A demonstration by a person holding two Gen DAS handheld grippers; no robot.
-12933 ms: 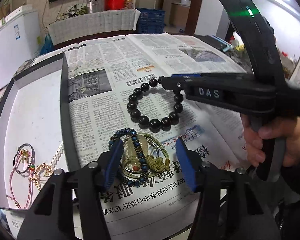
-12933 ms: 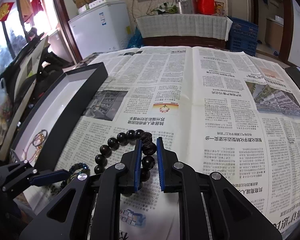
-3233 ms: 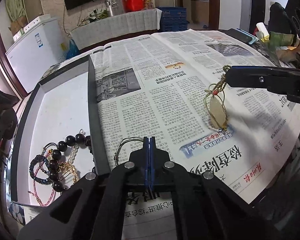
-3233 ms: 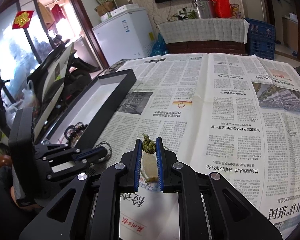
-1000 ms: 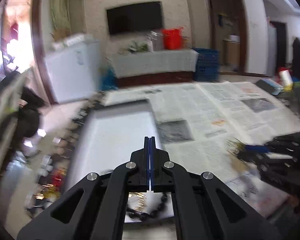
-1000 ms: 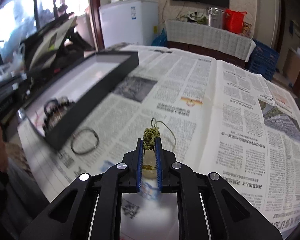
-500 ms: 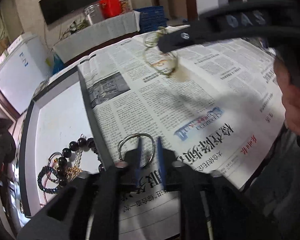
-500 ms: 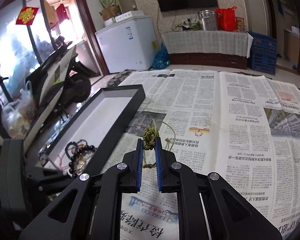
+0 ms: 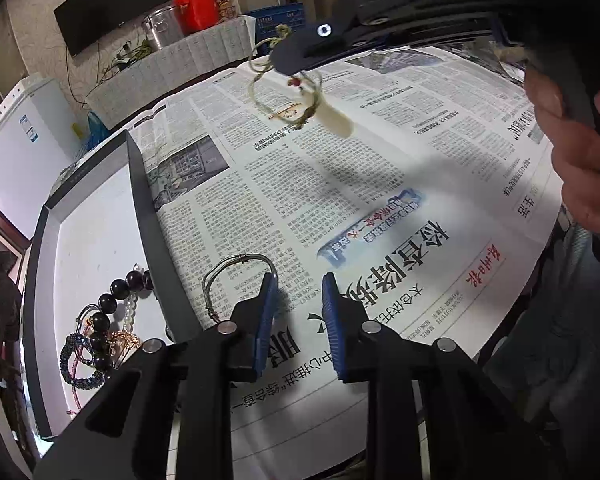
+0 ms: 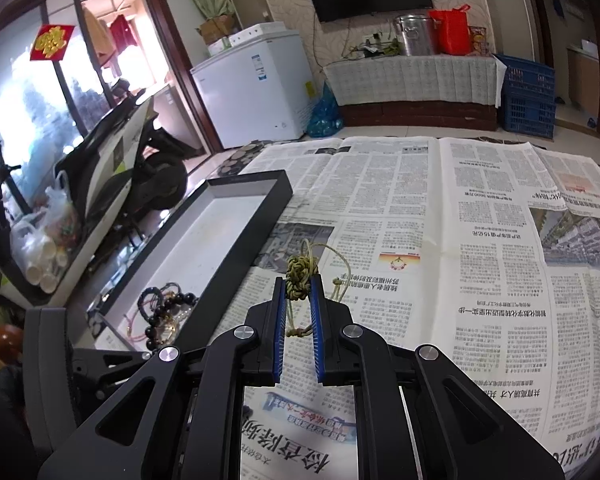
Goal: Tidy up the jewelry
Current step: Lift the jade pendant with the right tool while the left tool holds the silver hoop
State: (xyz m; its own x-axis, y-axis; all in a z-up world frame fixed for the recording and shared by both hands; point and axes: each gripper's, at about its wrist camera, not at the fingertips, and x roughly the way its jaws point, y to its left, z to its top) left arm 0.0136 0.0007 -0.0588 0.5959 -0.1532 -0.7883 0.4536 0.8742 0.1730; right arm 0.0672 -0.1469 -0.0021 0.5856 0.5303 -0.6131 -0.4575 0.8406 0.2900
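My right gripper point(image 10: 298, 282) is shut on the olive knotted cord of a pendant necklace point(image 10: 299, 274) and holds it in the air above the newspaper; in the left wrist view its pale stone pendant point(image 9: 336, 118) swings below the cord. My left gripper point(image 9: 296, 284) is open and empty, low over the newspaper, just right of a thin metal bangle point(image 9: 236, 276) lying beside the tray wall. The black tray with a white floor point(image 9: 140, 200) holds a dark bead bracelet point(image 9: 108, 312), a blue beaded one point(image 9: 74, 360) and other pieces at its near end.
Newspaper point(image 9: 340, 200) covers the table. The tray point(image 10: 260, 216) lies along the table's left edge. The person's hand point(image 9: 580, 152) grips the right tool at the upper right. A white freezer point(image 10: 256, 96) and a scooter stand beyond the table.
My left gripper has opened and hangs by the bangle. My right gripper has carried the pendant necklace higher and further over the newspaper; the pendant swings.
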